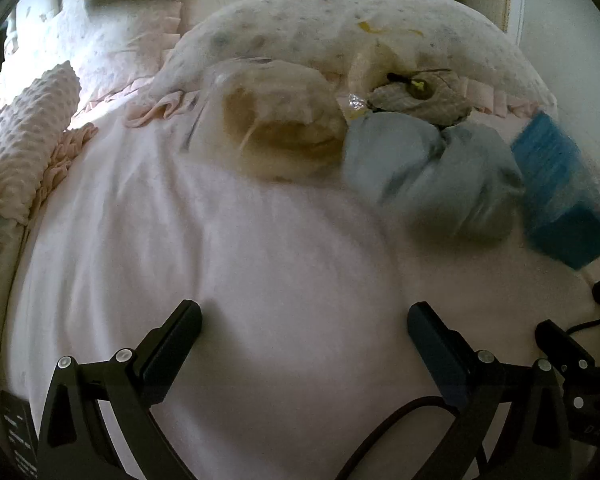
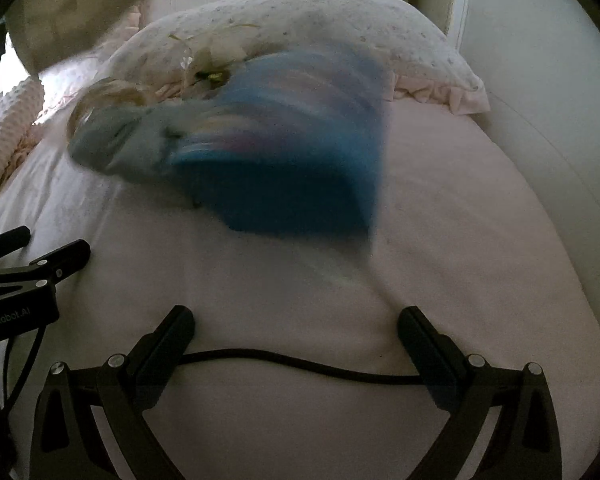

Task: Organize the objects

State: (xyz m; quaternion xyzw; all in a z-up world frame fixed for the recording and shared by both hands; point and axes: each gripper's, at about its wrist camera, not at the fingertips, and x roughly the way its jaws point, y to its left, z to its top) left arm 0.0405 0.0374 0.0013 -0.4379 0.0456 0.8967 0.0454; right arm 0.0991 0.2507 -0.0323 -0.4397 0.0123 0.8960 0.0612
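Left wrist view: left tool (image 1: 304, 316) spread wide, empty, above the bed (image 1: 220, 260). Unsorted at 12 to 2 o'clock: tan bag (image 1: 280, 120), grey-blue bundle (image 1: 432, 172), blue box (image 1: 560, 192), the box cut off and blurred.

Right wrist view: right tool (image 2: 296, 320) likewise spread, empty. Blue box at 12 o'clock, badly smeared; print unreadable. Nothing appears sorted yet.

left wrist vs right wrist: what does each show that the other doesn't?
Left wrist only: a bumpy pink cushion at the left edge, and the beige bundle in full. Right wrist only: the bare sheet right of the blue box, up to the white wall. Both: box, grey-blue cloth bundle, speckled pillow, and an open, empty hand-held gripper, left and right.
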